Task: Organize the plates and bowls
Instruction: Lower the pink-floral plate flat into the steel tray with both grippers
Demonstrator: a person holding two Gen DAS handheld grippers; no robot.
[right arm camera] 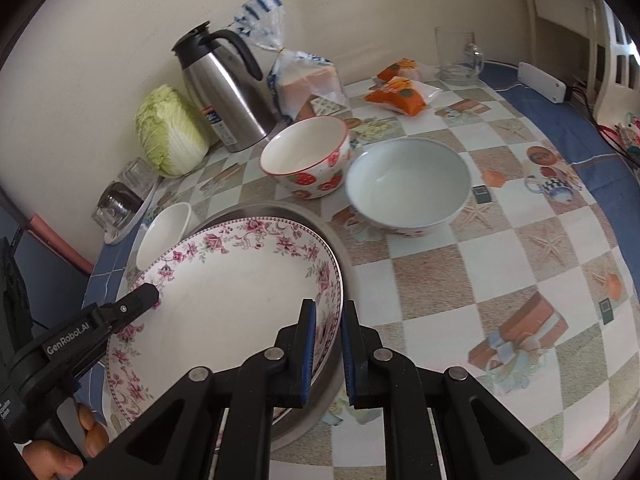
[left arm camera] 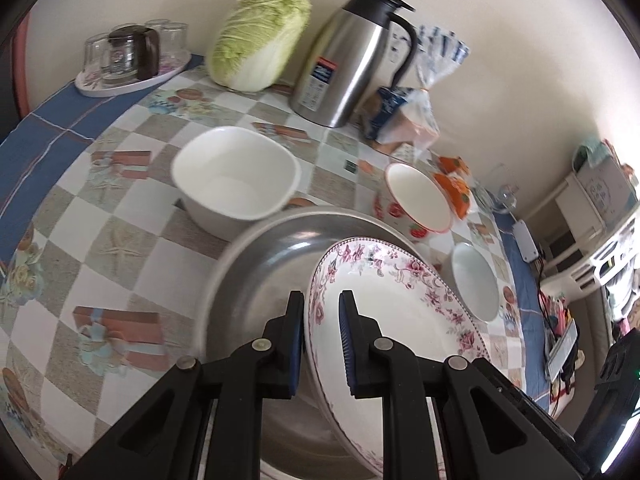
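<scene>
Both grippers clamp the floral plate (right arm camera: 224, 304) by opposite rims, left gripper (left arm camera: 322, 344) and right gripper (right arm camera: 328, 350); it hangs tilted over the steel basin (left arm camera: 256, 264), lower centre of frame; bowls lie beyond

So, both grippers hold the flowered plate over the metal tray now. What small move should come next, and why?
Probably lower the flowered plate flat into the metal tray. The left gripper and right gripper each pinch opposite sides of its rim, and the plate hangs tilted just above the tray, which has nothing else in it. The bowls stand apart on the table, so the way down looks free.
</scene>
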